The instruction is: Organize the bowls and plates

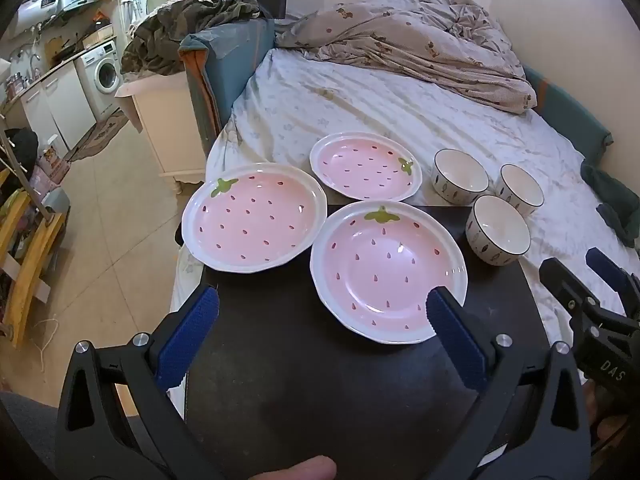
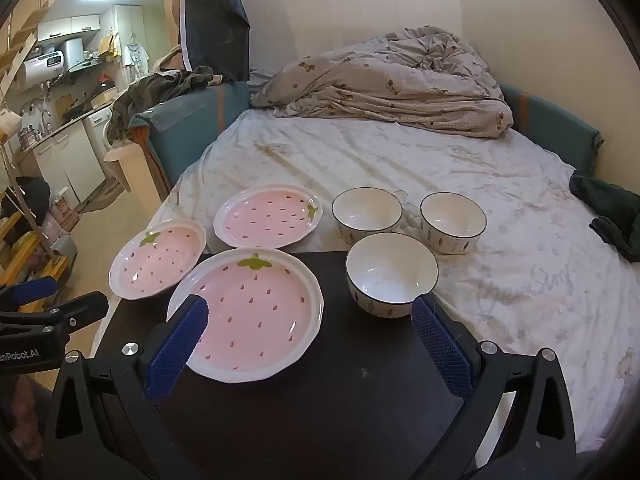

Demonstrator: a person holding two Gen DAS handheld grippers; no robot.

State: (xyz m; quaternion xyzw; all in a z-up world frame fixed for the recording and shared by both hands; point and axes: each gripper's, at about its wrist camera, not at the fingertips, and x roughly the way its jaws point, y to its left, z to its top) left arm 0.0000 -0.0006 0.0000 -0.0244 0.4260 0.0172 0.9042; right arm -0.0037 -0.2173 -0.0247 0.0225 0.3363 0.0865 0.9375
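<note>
Two tools in play, both spread wide, nothing between the blue pads of either. Left tool (image 1: 322,328) tilted down over the dark surface (image 1: 320,380), right-hand pad overlapping the near edge of the nearest plate (image 1: 386,274) in view; contact cannot be told. Right tool (image 2: 308,334) likewise angled down, left pad over the near-left rim of that same plate, right pad just in front of the nearest bowl (image 2: 391,273). Three pink strawberry plates: nearest on the dark surface, left plate (image 1: 254,216) overhanging its left edge, far plate (image 1: 366,166) beyond, towards the bed (image 1: 400,112). Three white bowls to the right: nearest at the surface's far right corner, two more bowls (image 2: 367,212) (image 2: 453,222) behind on the sheet. Rumpled duvet (image 1: 420,44) further back.
</note>
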